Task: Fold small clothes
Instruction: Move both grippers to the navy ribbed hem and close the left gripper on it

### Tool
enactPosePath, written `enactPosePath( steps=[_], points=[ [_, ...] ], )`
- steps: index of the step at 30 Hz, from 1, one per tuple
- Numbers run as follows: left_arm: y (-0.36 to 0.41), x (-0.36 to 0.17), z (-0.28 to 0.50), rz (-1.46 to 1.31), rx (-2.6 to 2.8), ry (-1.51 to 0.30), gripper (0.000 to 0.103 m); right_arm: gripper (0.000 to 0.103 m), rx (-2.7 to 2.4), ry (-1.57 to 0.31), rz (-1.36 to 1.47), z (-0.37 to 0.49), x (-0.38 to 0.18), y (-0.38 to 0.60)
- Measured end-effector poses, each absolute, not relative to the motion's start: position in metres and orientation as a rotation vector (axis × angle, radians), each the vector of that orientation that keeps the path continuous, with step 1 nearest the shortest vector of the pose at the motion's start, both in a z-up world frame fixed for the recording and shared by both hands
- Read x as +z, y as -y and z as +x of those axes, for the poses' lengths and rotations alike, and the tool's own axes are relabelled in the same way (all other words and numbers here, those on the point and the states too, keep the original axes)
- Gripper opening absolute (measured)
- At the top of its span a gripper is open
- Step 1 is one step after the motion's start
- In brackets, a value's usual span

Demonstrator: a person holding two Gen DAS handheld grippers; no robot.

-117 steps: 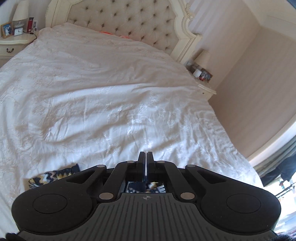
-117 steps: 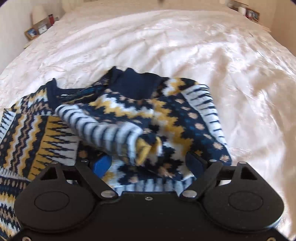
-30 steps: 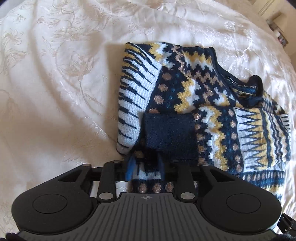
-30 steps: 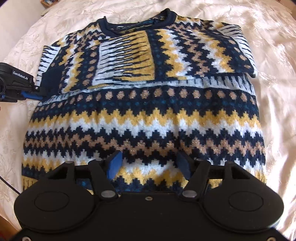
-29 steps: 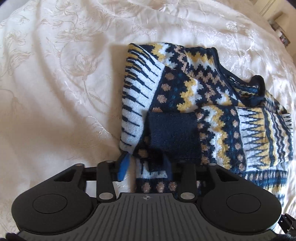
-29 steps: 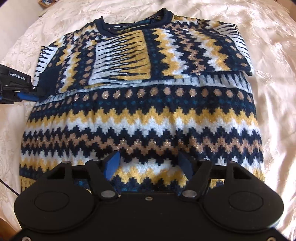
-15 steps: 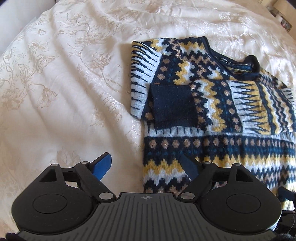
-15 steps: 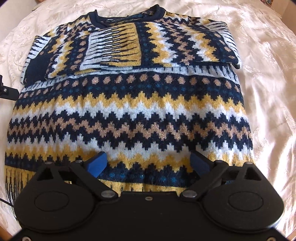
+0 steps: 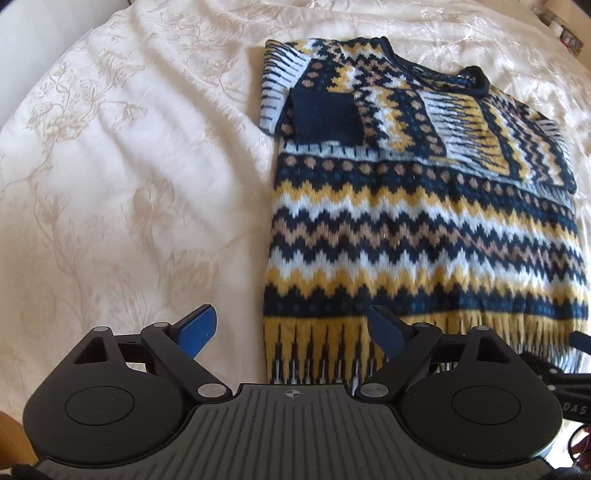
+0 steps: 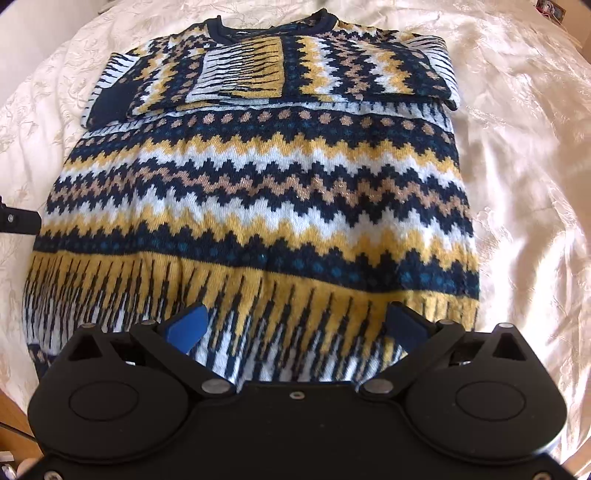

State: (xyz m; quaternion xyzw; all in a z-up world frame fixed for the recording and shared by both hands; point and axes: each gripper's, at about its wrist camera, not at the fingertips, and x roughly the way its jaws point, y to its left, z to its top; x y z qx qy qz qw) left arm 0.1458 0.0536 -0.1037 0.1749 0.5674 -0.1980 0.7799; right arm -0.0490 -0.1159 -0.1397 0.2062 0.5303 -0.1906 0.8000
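Note:
A navy, yellow and white patterned sweater (image 9: 424, 229) (image 10: 266, 192) lies flat on the bed, both sleeves folded across its chest and the neck at the far end. My left gripper (image 9: 295, 328) hovers over the sweater's near left hem corner, its jaws still opening, with nothing pinched between the blue pads. My right gripper (image 10: 295, 325) hangs over the fringed hem (image 10: 236, 295), jaws spread wide and still opening, not pressing on the knit. The navy cuff (image 9: 325, 116) of one sleeve rests on the sweater's left side.
A cream floral bedspread (image 9: 129, 166) (image 10: 524, 147) covers the bed all around the sweater. A nightstand with small items (image 9: 565, 33) stands at the far right. The other gripper's black body (image 9: 569, 384) shows at the right edge, and the left one's (image 10: 16, 219) at the left edge.
Both grippers have let go of the sweater, spread their jaws and pulled back toward the hem. More of the sweater's body and fringe now shows in both views.

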Motion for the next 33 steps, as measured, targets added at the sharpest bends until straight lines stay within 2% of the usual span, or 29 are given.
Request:
enactPosePath(
  steps=[6,16,27,33],
  points=[
    [-0.080,-0.122,0.096,0.370,-0.410,-1.248,0.089,0.102,-0.441,-1.137,0.457,-0.103,-0.137,0.121],
    [-0.102,-0.143,0.054,0.406,-0.433,-1.243,0.089,0.102,-0.430,-1.157,0.577,-0.144,-0.152,0.130],
    [-0.101,-0.173,0.050,0.409,-0.488,-1.246,0.089,0.102,-0.342,-1.106,0.640,-0.152,-0.175,0.125],
    [-0.102,-0.180,0.050,0.388,-0.497,-1.229,0.095,0.103,-0.338,-1.068,0.633,-0.157,-0.182,0.124]
  ],
)
